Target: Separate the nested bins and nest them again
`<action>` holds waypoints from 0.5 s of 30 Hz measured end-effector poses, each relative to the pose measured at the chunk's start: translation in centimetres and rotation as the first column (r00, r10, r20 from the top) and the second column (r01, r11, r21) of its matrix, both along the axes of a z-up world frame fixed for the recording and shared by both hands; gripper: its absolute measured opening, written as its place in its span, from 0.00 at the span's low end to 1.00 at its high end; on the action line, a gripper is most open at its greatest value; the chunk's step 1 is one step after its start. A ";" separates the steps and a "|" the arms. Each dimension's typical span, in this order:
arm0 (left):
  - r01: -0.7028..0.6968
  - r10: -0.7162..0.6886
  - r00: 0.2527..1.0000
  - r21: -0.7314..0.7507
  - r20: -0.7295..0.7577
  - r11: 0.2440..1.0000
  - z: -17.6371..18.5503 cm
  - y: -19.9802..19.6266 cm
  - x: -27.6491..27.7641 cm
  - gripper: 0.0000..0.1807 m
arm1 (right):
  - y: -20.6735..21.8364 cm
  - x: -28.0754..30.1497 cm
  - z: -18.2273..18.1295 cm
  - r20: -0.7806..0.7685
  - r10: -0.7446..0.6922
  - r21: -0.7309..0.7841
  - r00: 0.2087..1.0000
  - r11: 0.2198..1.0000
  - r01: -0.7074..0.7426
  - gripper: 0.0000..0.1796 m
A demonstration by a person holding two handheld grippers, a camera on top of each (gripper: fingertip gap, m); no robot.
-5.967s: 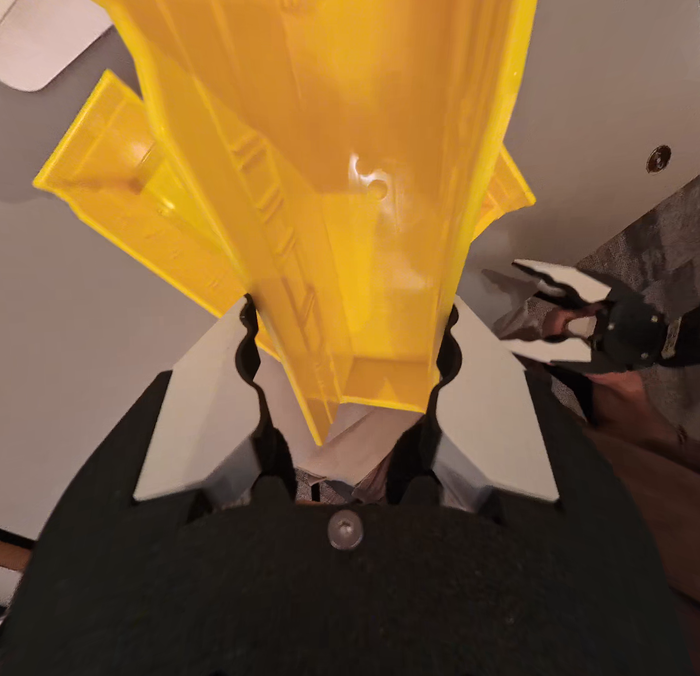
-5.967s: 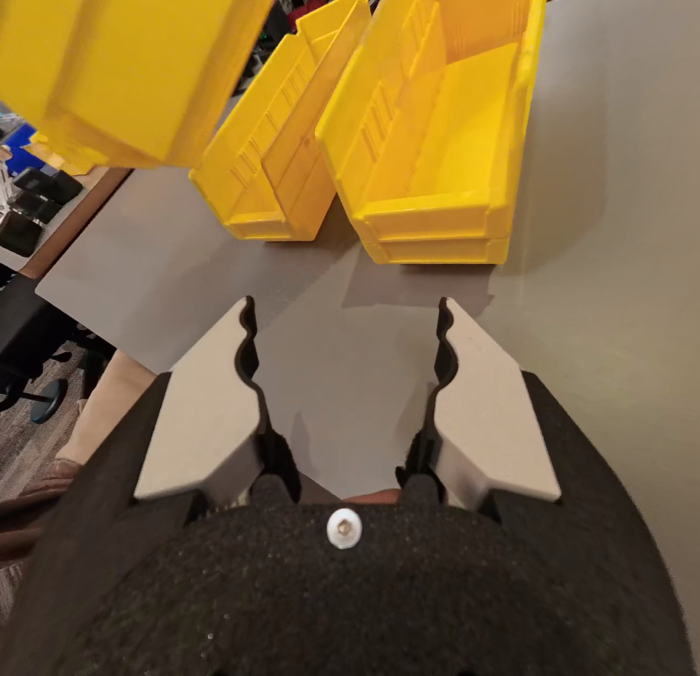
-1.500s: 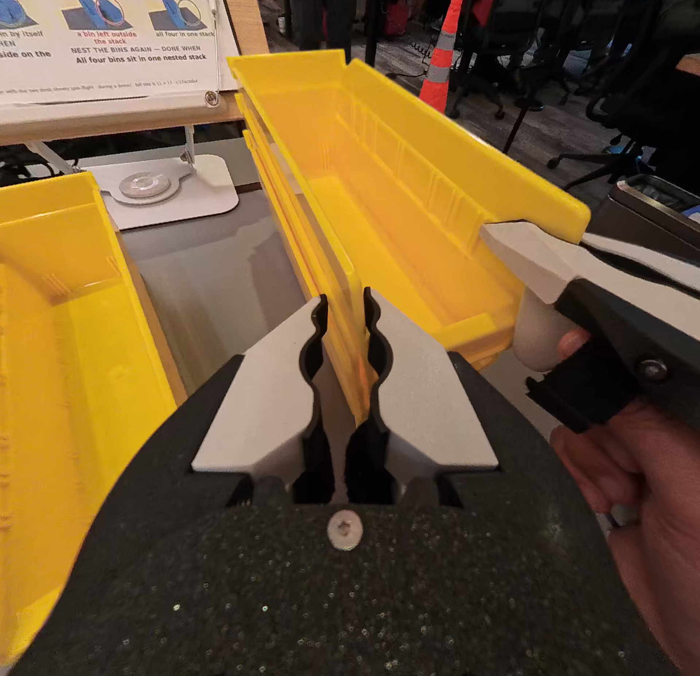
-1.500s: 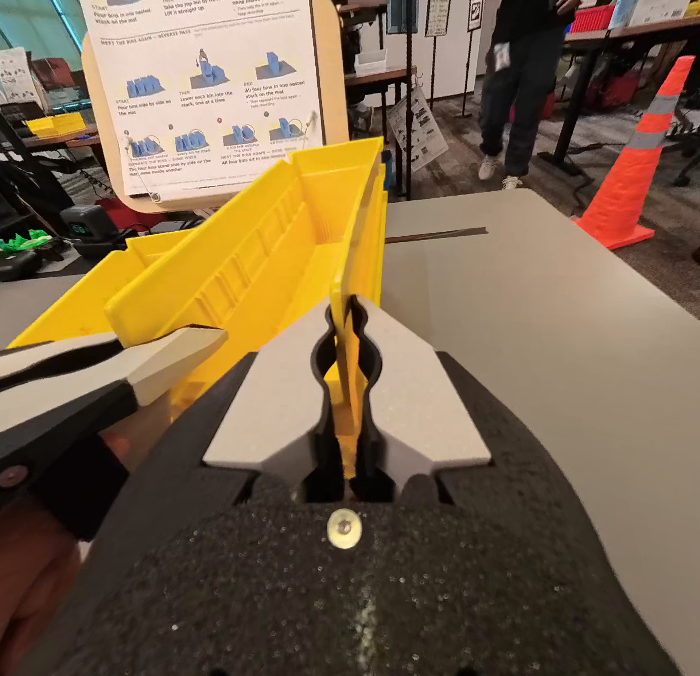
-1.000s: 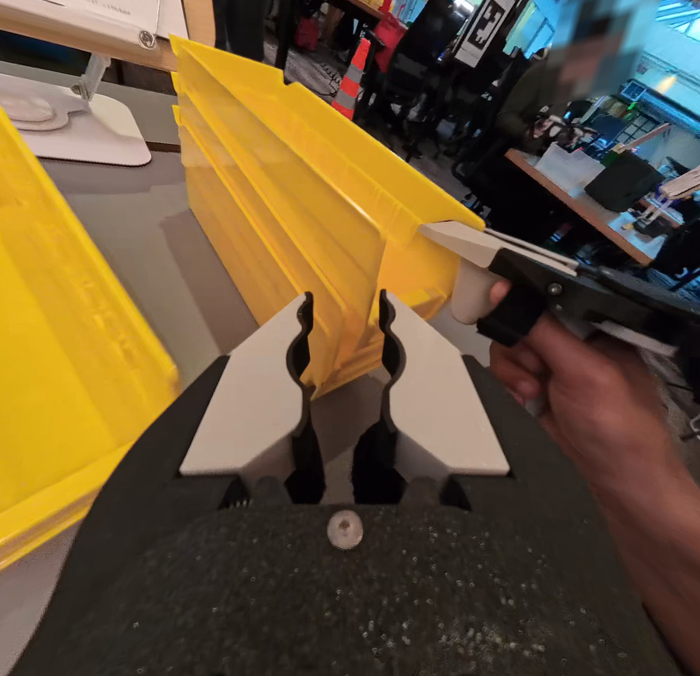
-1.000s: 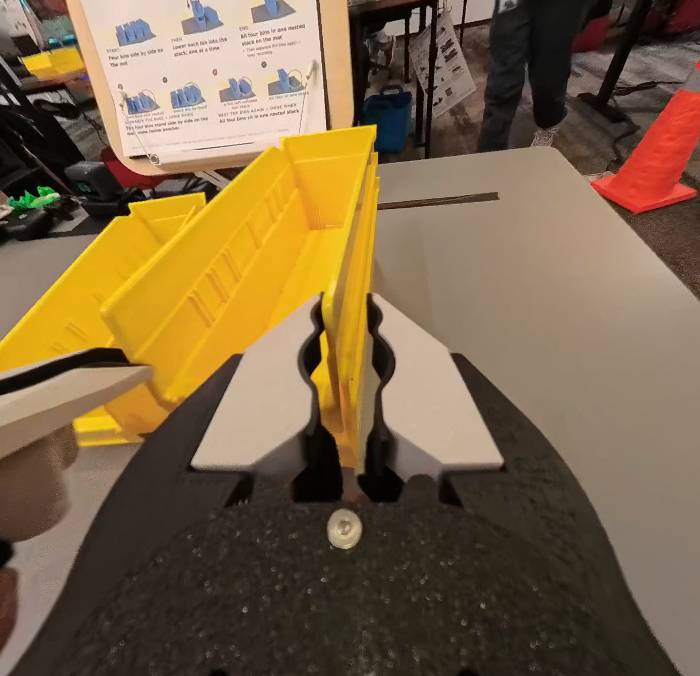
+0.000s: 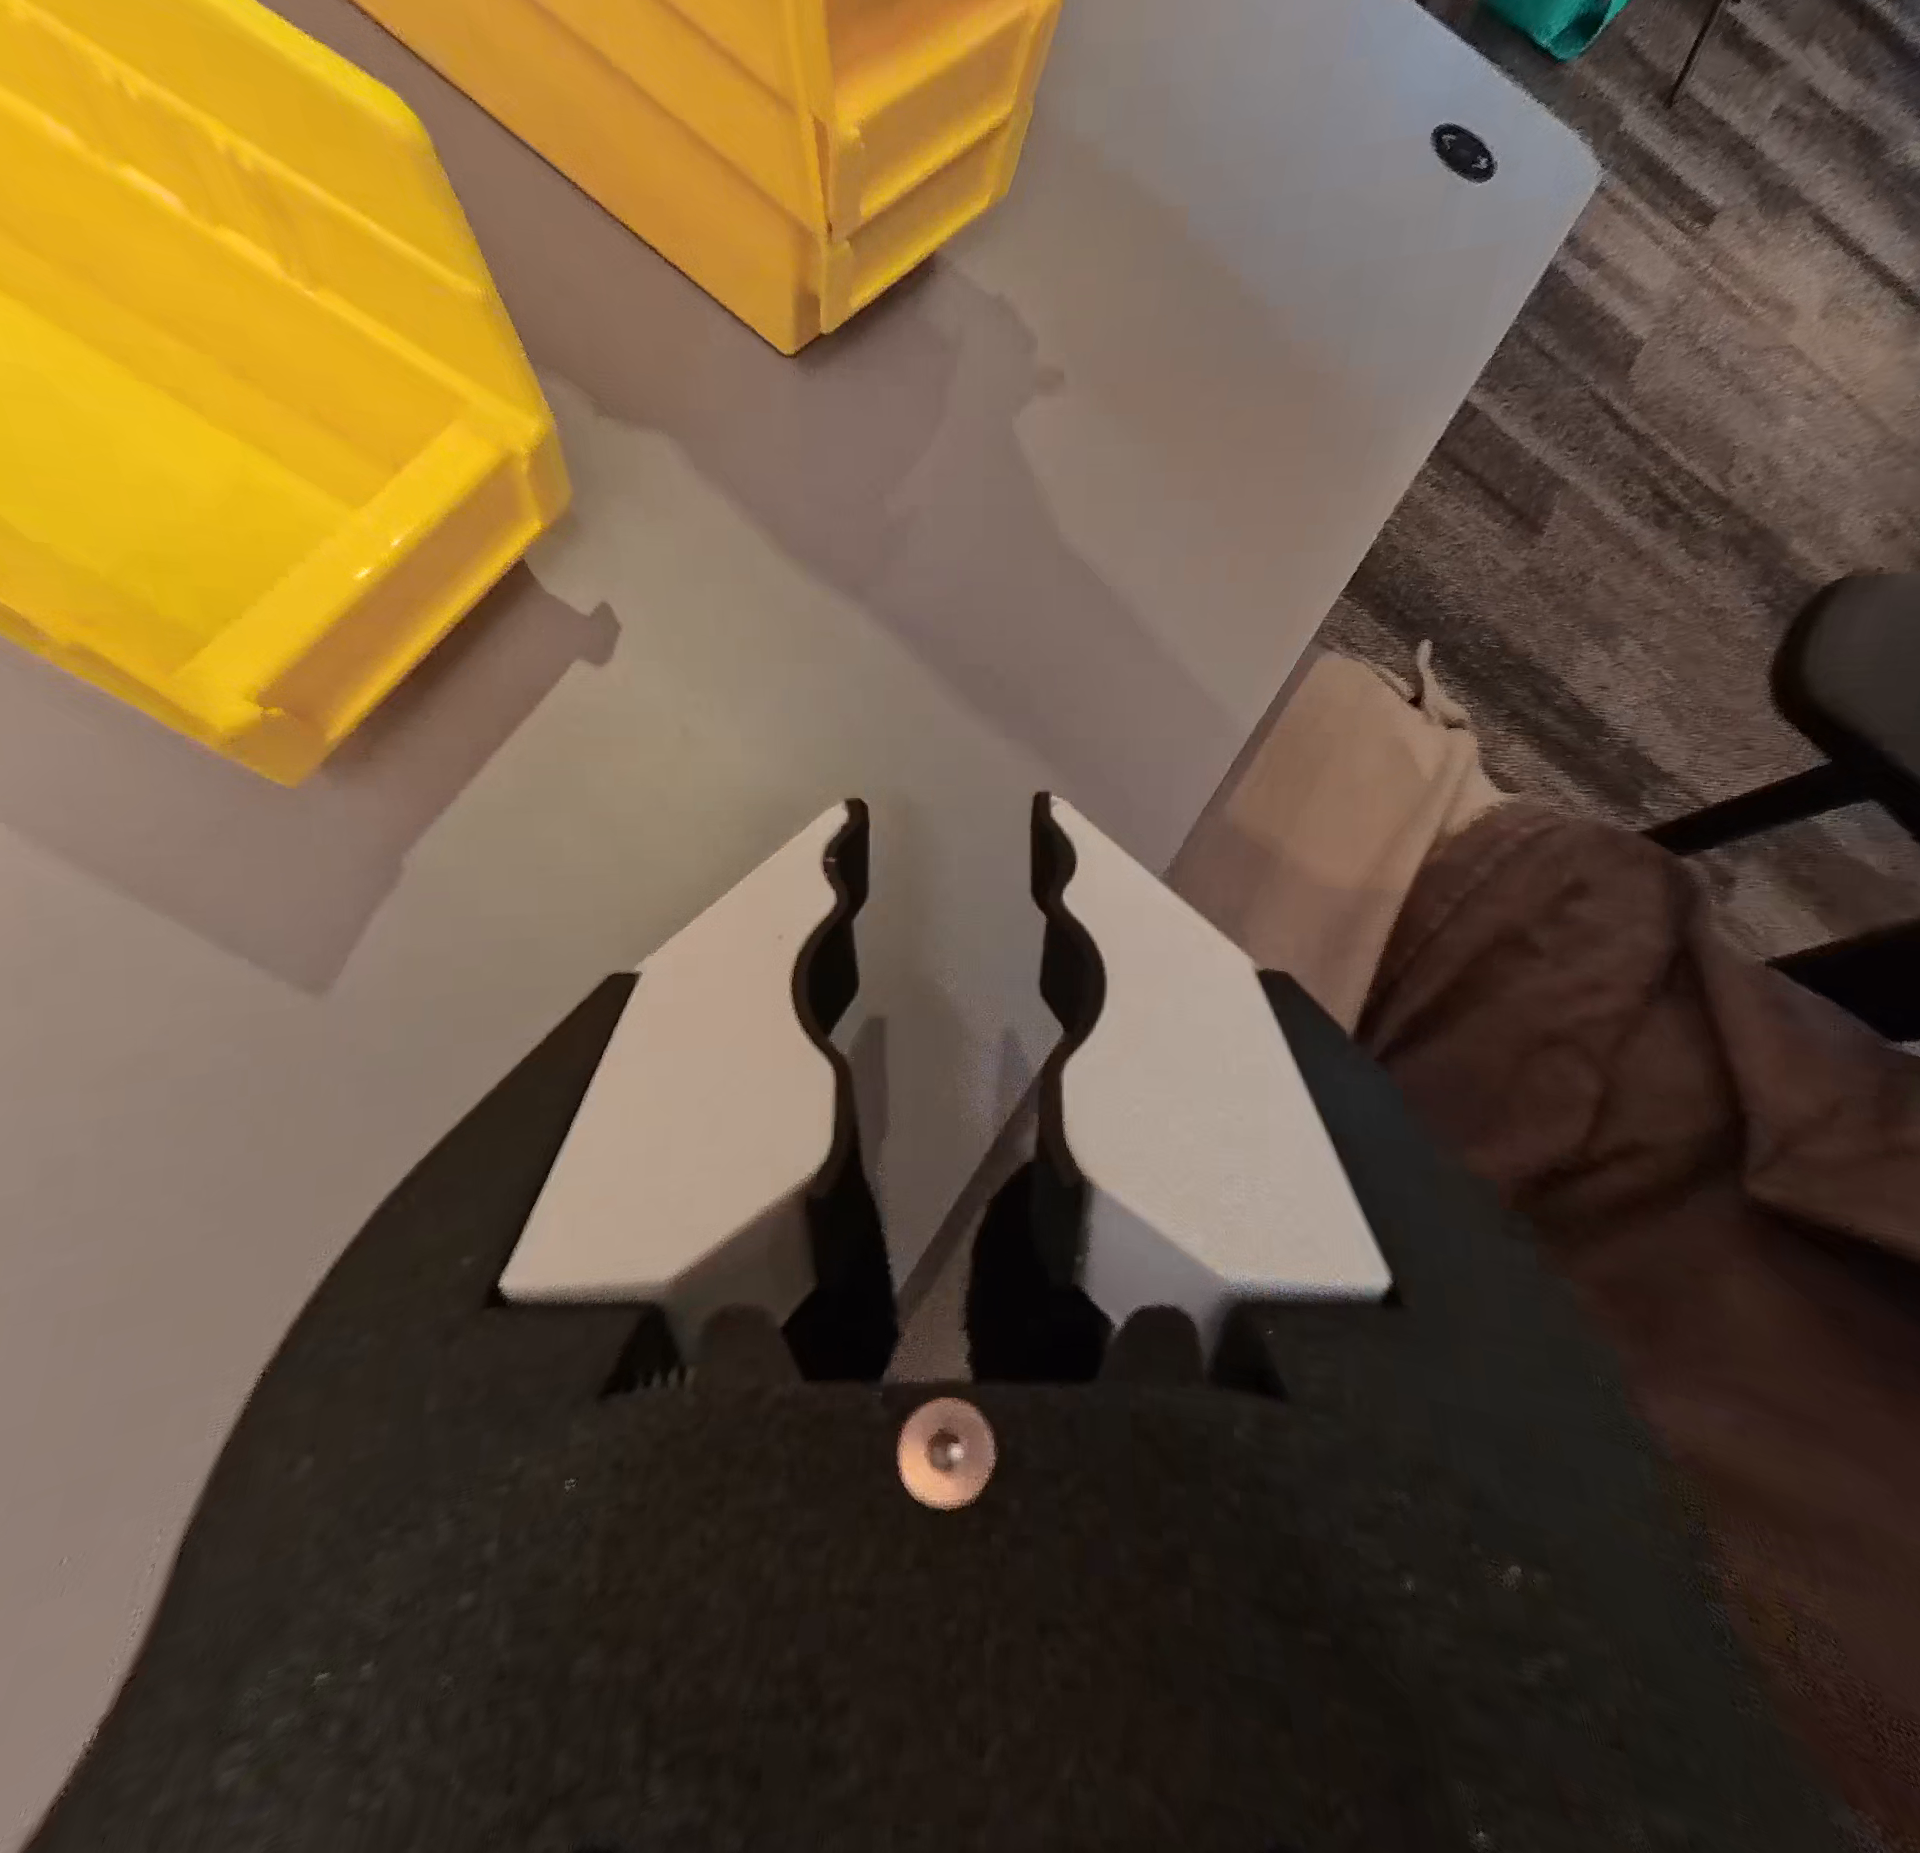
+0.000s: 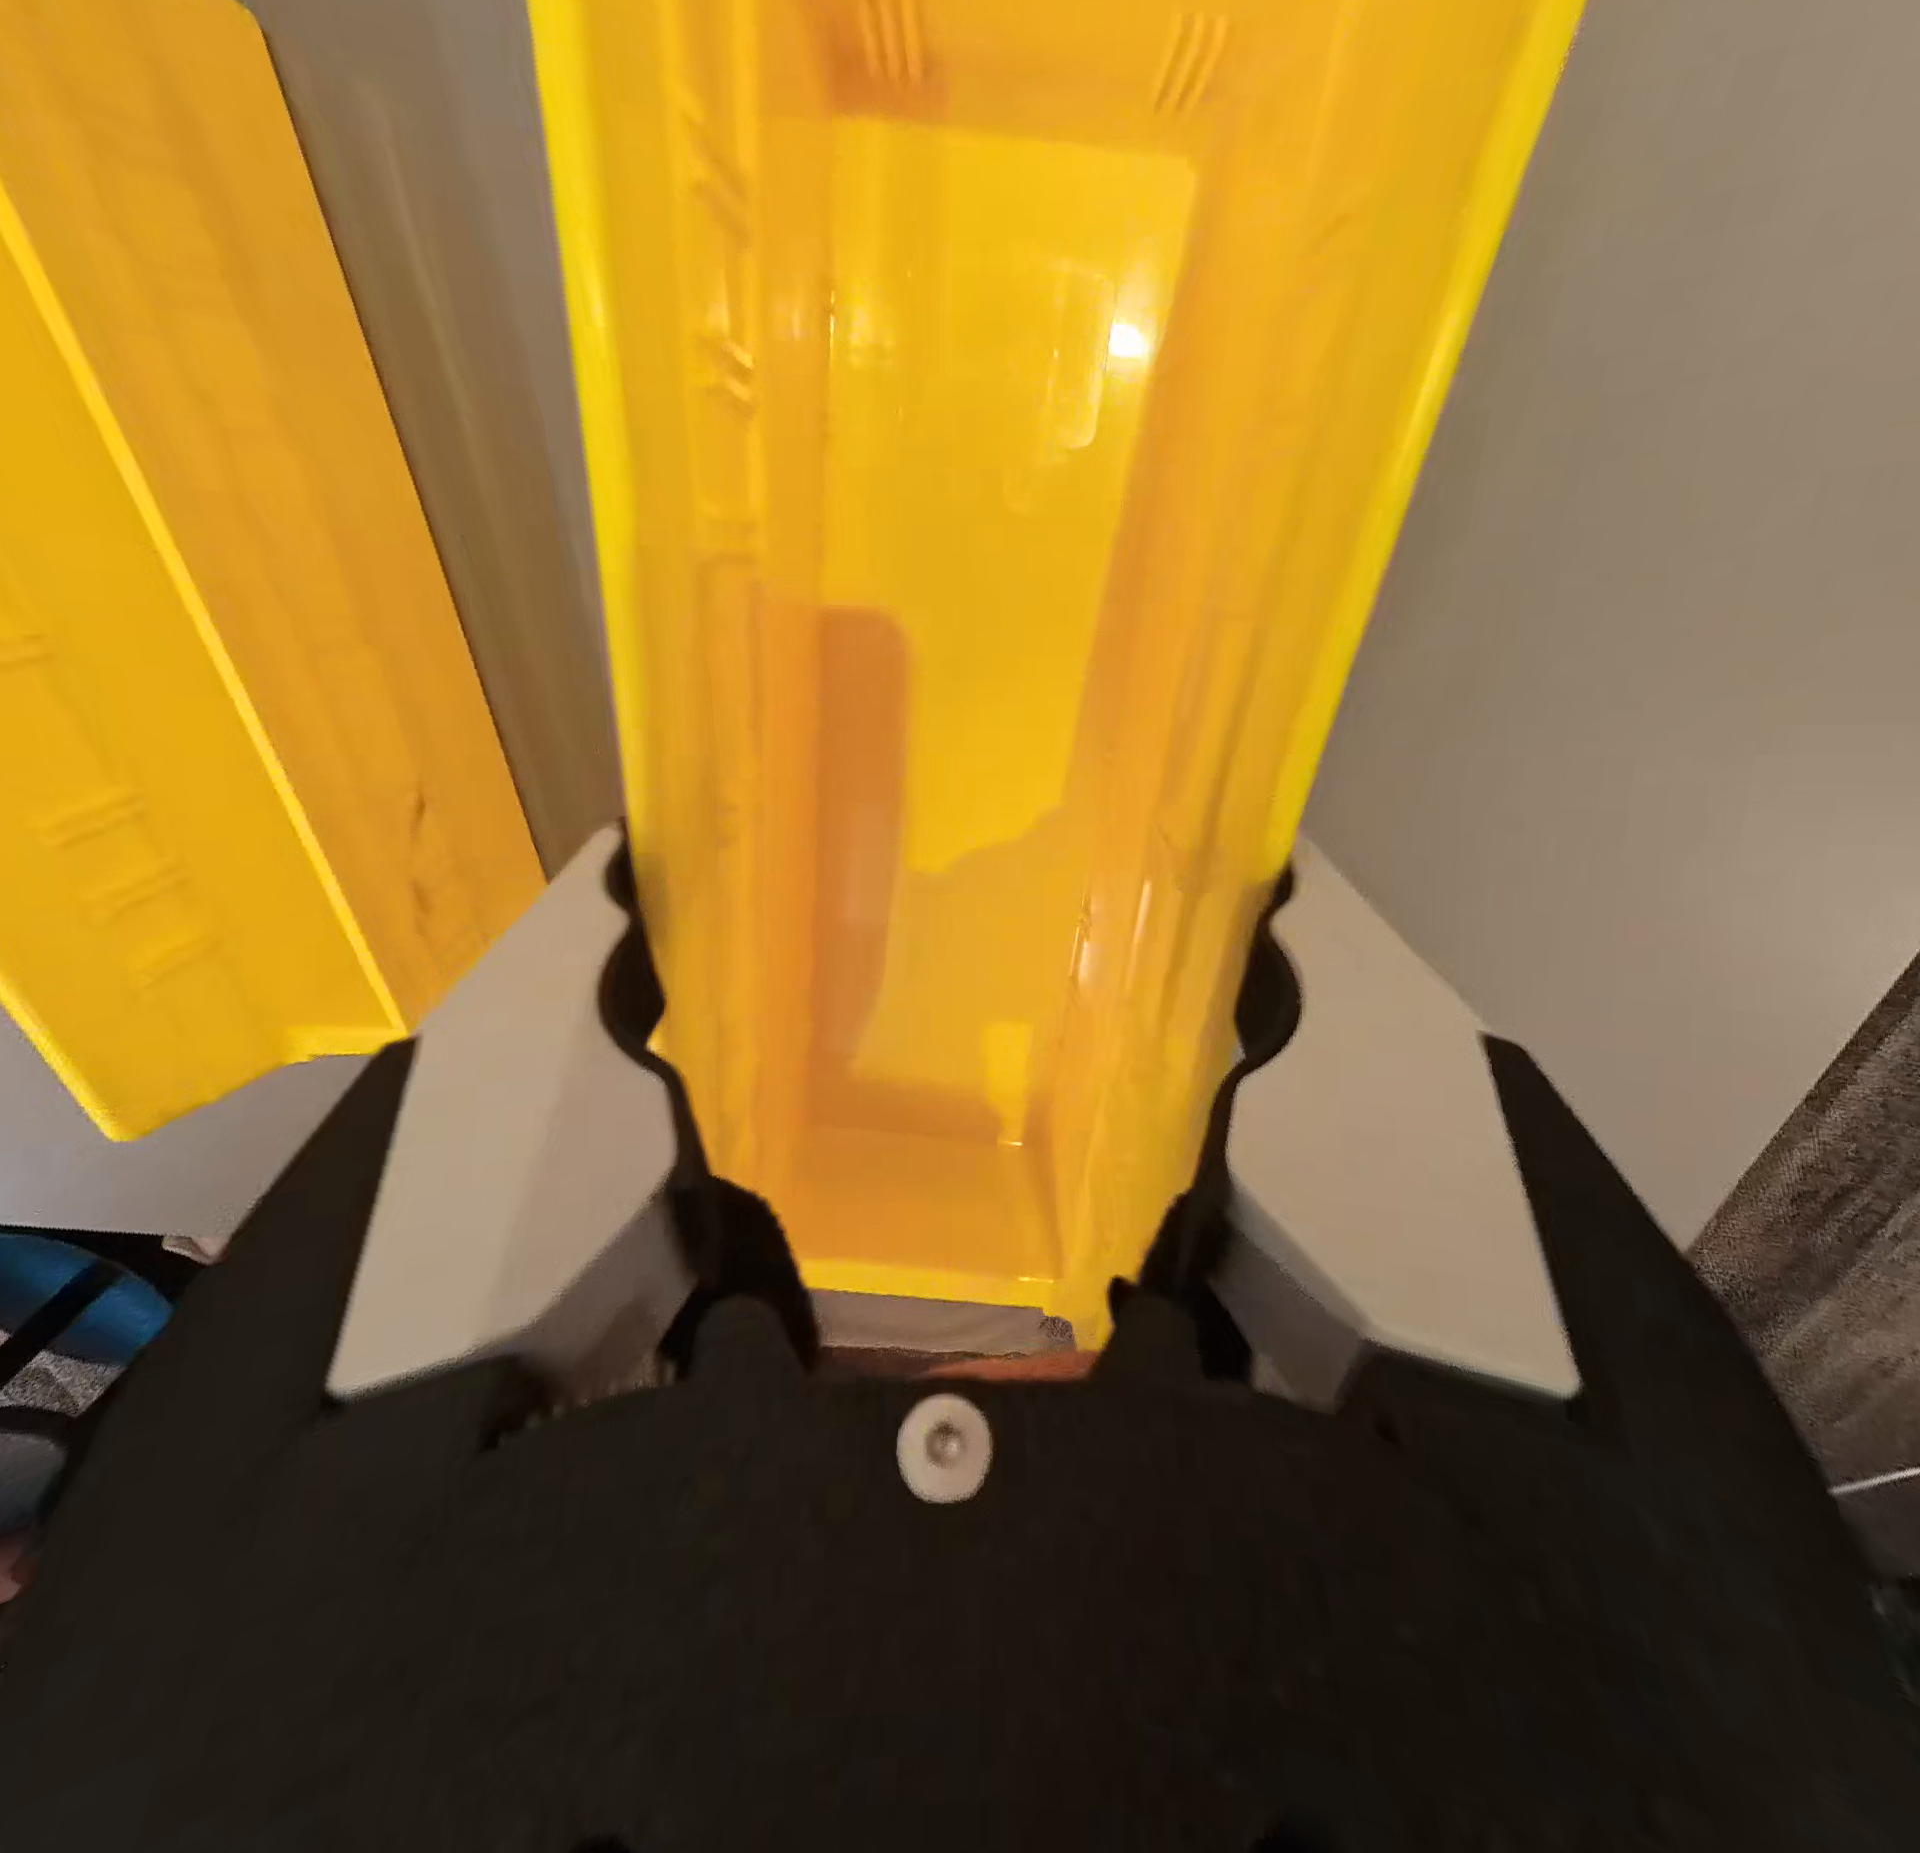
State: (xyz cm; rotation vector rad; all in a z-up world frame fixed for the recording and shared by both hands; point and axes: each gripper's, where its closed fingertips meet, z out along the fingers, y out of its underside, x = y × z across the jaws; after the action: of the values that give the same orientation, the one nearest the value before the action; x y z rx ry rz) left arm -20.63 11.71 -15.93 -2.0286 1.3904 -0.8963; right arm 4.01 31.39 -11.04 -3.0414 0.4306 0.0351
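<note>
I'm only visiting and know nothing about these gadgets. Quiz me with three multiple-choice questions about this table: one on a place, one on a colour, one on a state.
1. In the left wrist view, where does the single bin sit relative to the nested stack?
A. left of it
B. on top of it
C. right of it

2. What colour are the bins?
A. blue
B. yellow
C. red

3. The left gripper is:
A. clamped on a bin
B. open and empty
C. holding a cone

Answers:
1 A, it stands apart on the stack's left.
2 B, both are yellow.
3 B, only grey table shows between its parted fingers.
</note>
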 end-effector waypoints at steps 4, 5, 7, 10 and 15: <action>0.003 0.001 0.999 -0.083 0.043 0.997 0.7 -0.5 -0.2 0.16 | -0.1 0.2 0.8 -0.027 -0.036 0.012 0.999 0.999 0.037 0.54; 0.002 0.002 0.999 -0.090 0.047 0.996 0.8 -0.5 -0.2 0.16 | 0.1 0.4 1.2 -0.019 -0.040 0.026 0.999 0.999 0.041 0.54; 0.006 -0.001 0.999 -0.105 0.049 0.994 0.8 -0.7 0.0 0.16 | 0.2 0.5 2.2 -0.006 -0.038 0.047 0.999 0.998 0.038 0.54; 0.019 -0.014 0.999 -0.124 0.042 0.992 0.6 -1.1 0.4 0.16 | 0.5 0.8 3.5 0.011 -0.047 0.097 0.999 0.994 0.046 0.53; 0.026 -0.023 1.000 -0.109 0.021 0.994 0.2 -1.2 0.6 0.16 | 0.8 1.1 2.6 0.021 -0.062 0.147 0.998 0.987 0.058 0.53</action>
State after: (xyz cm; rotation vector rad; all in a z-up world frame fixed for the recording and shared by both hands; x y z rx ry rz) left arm -20.00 10.52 -15.72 -2.0810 1.3861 -1.0204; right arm 5.07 32.16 -8.47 -2.8802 0.4940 0.0233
